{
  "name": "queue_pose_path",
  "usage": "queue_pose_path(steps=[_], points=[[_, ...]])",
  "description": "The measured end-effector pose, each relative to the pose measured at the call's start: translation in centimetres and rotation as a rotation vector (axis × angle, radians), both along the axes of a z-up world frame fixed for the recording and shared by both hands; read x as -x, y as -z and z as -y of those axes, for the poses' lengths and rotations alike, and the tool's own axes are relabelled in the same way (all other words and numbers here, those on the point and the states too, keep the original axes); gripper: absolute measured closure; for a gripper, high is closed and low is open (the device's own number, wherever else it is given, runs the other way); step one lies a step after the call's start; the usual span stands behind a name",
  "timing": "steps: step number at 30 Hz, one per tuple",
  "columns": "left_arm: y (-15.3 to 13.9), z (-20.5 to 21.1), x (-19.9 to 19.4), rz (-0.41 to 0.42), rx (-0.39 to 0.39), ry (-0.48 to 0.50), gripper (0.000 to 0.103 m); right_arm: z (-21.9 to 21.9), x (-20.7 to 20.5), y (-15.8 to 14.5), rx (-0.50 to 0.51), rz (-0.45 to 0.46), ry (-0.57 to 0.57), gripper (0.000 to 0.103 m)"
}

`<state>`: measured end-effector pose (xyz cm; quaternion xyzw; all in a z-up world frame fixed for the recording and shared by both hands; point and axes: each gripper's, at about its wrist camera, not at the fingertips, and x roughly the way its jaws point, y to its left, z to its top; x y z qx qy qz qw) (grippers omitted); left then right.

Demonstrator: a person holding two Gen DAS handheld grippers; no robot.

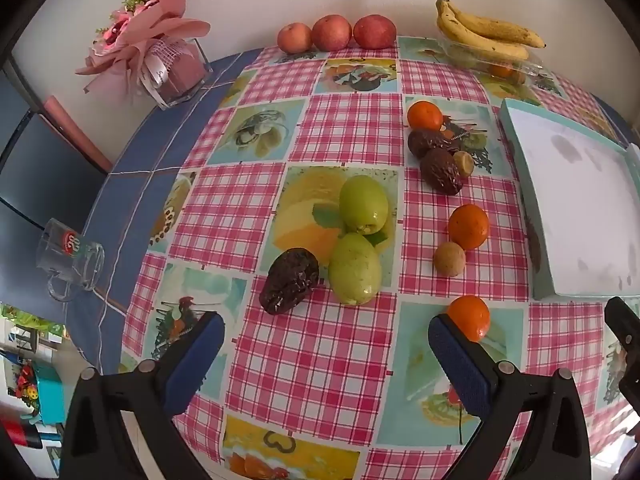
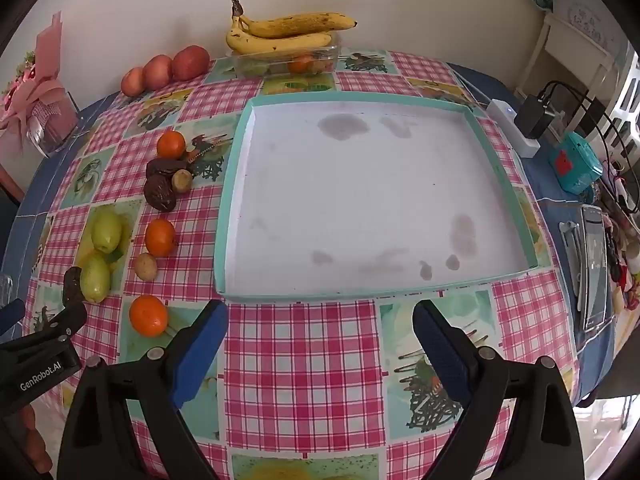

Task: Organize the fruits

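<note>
Fruit lay loose on the checked oilcloth [image 1: 340, 360] ahead of your left gripper [image 1: 326, 340], whose blue ribbed pads gaped wide and empty: two smooth green guavas [image 1: 362, 240], a wrinkled dark fruit [image 1: 289, 281], glossy oranges [image 1: 469, 317]. From your right gripper [image 2: 320, 326], equally wide and holding nothing, you faced the shallow square tray [image 2: 231, 216], white, stained, teal-rimmed; bananas [image 2: 286, 32] sat behind it.
</note>
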<state>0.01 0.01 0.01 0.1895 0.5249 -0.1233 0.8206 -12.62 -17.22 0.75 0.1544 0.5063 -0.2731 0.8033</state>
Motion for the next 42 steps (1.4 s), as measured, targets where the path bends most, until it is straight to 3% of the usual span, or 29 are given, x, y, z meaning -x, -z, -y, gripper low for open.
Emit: queue_pose_path(steps=[10, 30, 42], points=[[-0.8, 0.1, 0.1, 0.004, 0.021, 0.004, 0.0, 0.0, 0.0, -0.3, -0.014, 0.01, -0.006, 0.009], [-1.8, 0.4, 0.7, 0.077, -0.039, 0.008, 0.0, 0.0, 0.2, -0.7, -0.038, 0.042, -0.014, 0.009], [-1.9, 0.6, 0.7, 0.077, -0.031, 0.007, 0.0, 0.1, 0.6, -0.9, -0.038, 0.059, -0.009, 0.009]])
